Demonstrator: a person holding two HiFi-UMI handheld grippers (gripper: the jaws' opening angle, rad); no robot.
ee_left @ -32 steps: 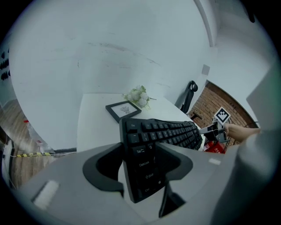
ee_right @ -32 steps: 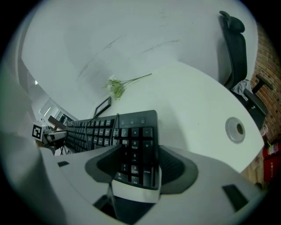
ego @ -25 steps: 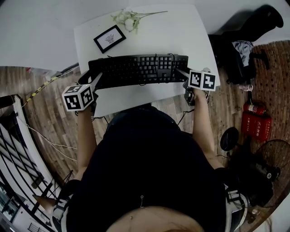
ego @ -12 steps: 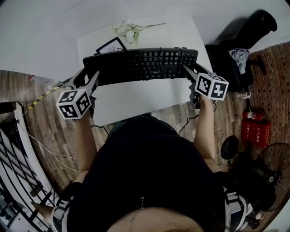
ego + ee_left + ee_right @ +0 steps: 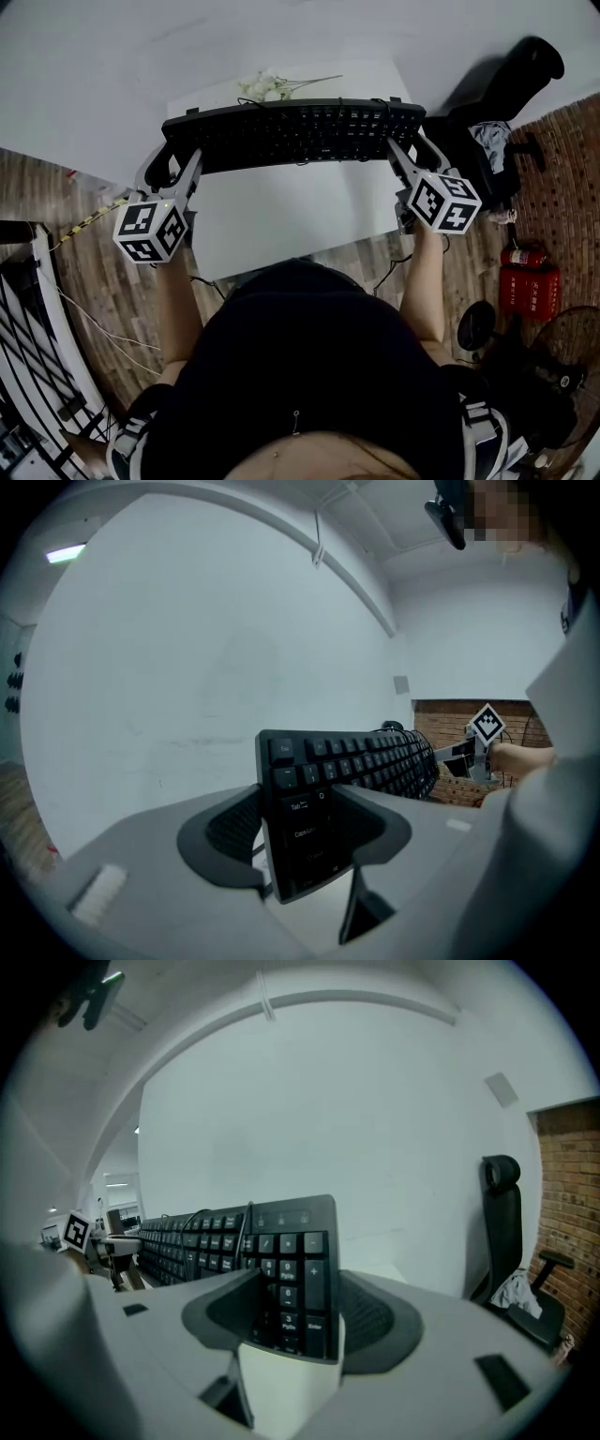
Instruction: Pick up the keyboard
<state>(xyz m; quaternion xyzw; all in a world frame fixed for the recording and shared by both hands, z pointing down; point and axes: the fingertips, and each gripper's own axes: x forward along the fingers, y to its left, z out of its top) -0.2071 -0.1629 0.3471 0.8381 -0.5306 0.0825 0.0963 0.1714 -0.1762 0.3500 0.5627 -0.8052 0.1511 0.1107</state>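
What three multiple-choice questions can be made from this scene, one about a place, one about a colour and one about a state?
1. Where do the white flowers lie?
A. on the floor
B. at the far edge of the table, beyond the keyboard
C. in a gripper

2. What colour is the keyboard?
A. white
B. red
C. black

3. How do the left gripper and the right gripper stand?
A. each shut on one end of the keyboard
B. both open and empty
C. only the left one grips

Answers: B, the head view shows them past the keyboard; C, its keys and frame are black; A, each gripper view shows a keyboard end between the pads.
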